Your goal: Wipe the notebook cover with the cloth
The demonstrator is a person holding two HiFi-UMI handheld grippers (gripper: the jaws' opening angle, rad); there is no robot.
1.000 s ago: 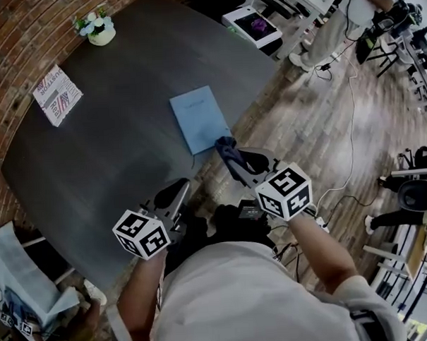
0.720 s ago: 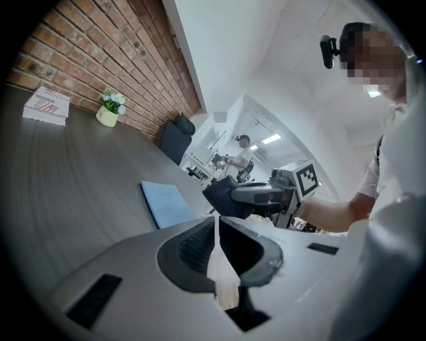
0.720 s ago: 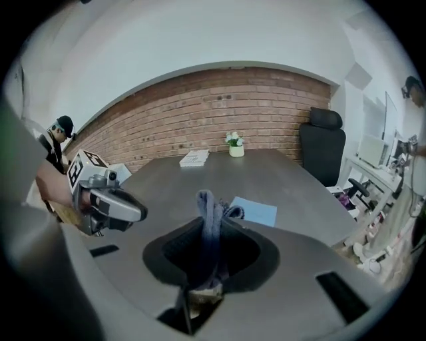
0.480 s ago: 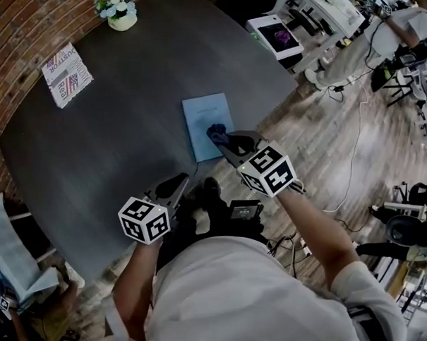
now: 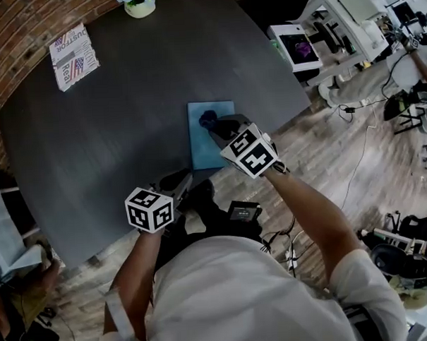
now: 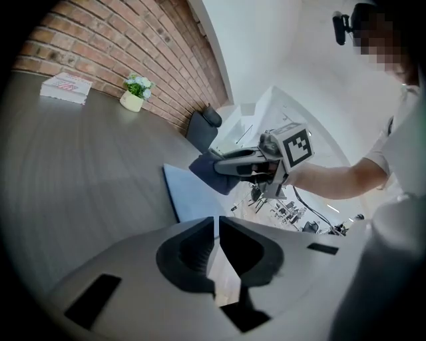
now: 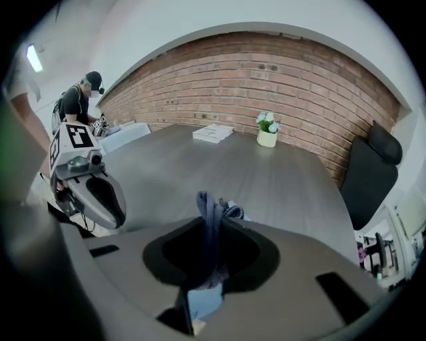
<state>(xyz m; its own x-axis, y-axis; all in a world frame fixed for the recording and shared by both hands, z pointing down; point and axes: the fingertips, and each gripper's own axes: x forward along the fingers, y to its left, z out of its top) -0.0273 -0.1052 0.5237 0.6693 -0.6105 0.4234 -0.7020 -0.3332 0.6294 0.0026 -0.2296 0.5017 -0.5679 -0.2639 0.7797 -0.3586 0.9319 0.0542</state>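
Status: wipe stroke looks to be at its start.

- Right gripper [image 5: 215, 126] is clamped on the cloth [image 5: 209, 119]. Its own view shows the dark blue fabric pinched between the jaws, with a wad sticking out front.
- Notebook [image 5: 211, 139] is light blue and lies flat on the table [image 5: 92, 136], near the table edge at 4 o'clock, just in front of the person.
- The cloth wad sits over the cover's 12 o'clock end. It looks down on the cover or just above it; I can't confirm contact.
- Left gripper [image 5: 176, 182] has its jaws closed to a thin slit with nothing between them. It hangs off the table edge at 7 o'clock of the notebook and isn't touching it.

Next move, my read:
- Press the wad lightly and drag it toward 6 o'clock along the cover, then repeat in offset passes.
- The notebook is loose and nothing pins it, so too much down force or a fast pull may slide it off the near edge.
- The left gripper could brace a corner.
- The cloth is held by a fold, so watch that it doesn't pull out.

Writing:
- Notebook cover shows no print I can read.
- The book [image 5: 73, 56] at 10 o'clock has a flag-style graphic. "Real" seems legible; the rest is too small.
- The pot [image 5: 139, 3] at 12 o'clock has no label.
- The cubes [image 5: 249, 150] carry black-and-white markers only, no text.
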